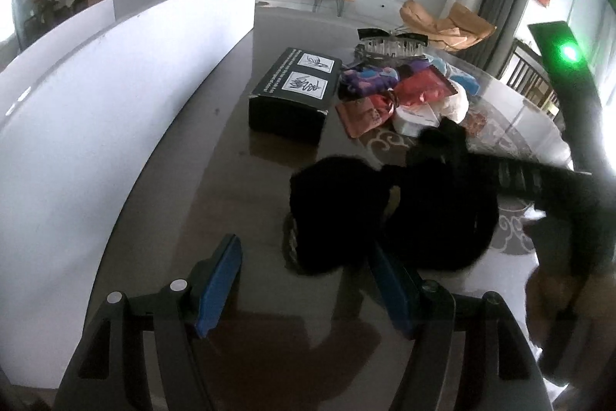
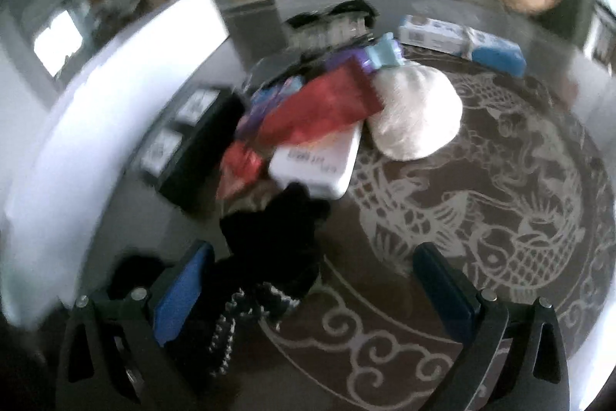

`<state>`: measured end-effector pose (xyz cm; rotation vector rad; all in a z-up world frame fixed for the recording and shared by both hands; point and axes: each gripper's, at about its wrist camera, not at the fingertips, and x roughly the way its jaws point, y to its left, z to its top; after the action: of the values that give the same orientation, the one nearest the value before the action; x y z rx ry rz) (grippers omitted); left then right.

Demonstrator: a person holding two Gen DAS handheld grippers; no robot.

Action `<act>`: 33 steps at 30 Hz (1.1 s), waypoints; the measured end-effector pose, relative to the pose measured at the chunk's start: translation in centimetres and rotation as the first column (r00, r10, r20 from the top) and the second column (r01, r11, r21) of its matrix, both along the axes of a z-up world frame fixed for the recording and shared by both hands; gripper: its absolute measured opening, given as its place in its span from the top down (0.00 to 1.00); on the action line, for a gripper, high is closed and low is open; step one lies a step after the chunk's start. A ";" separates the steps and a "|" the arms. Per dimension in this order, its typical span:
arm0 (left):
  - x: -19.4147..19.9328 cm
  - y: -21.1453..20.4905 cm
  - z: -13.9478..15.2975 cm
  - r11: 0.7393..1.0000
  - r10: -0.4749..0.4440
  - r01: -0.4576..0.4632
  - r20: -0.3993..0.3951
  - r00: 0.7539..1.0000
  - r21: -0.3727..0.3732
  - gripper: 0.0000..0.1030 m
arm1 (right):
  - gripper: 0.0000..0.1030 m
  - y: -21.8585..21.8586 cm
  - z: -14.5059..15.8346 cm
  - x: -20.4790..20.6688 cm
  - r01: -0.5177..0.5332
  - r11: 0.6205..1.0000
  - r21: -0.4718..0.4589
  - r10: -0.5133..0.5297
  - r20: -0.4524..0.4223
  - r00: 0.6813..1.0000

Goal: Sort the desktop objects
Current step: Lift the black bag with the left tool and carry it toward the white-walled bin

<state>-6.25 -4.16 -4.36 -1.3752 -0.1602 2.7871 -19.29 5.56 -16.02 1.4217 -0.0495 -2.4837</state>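
Note:
Two black fluffy gloves lie on the dark table. One glove (image 1: 338, 214) sits just past my left gripper (image 1: 306, 289). The other glove (image 1: 442, 210) lies to its right, fingers pointing away. My left gripper is open, its blue pads wide apart with nothing between them, and its right fingertip is close to the gloves. In the blurred right wrist view, the second glove (image 2: 277, 234) and its patterned knit cuff (image 2: 238, 311) lie by the left finger of my right gripper (image 2: 312, 291). That gripper is open and its pads do not press on the glove.
A black box with white labels (image 1: 288, 95) stands behind the gloves. Beside it are colourful packets (image 1: 385, 83), a white box (image 2: 315, 164) and a white bag (image 2: 415, 114). Blue-white tissue packs (image 2: 462, 41) lie farther back. A white partition (image 1: 115, 103) runs along the left. A dragon-patterned mat (image 2: 500, 199) covers the right.

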 end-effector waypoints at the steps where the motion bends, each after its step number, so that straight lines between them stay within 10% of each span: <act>1: 0.0 0.2 0.0 1.000 -0.001 0.001 0.000 1.000 -0.011 0.34 | 0.00 0.2 -0.1 0.3 -0.011 1.000 0.005 0.011 -0.008 1.000; 16: 1.0 -2.1 0.1 0.992 0.029 -0.029 0.004 1.000 0.125 0.34 | 0.00 10.7 1.2 4.1 0.119 0.987 0.110 -0.113 -0.054 0.992; 22: 1.5 -4.3 0.5 0.955 0.068 -0.065 0.000 0.998 0.291 0.34 | 0.00 15.5 3.0 7.0 0.177 0.983 0.056 -0.173 -0.066 0.983; 29: 3.0 -6.3 1.8 0.917 0.130 -0.091 -0.074 0.989 0.387 0.34 | 0.00 14.2 3.6 8.8 0.090 0.994 -0.063 -0.092 -0.027 0.995; 33: 3.1 -7.5 1.4 0.888 0.165 -0.121 -0.061 0.984 0.445 0.34 | 0.00 11.2 3.6 10.2 -0.137 0.989 -0.062 0.134 -0.051 0.990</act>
<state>-3.11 -11.61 -2.97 -1.1507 -0.8637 2.6789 -9.10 16.72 -12.44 1.2959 -0.0241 -2.3808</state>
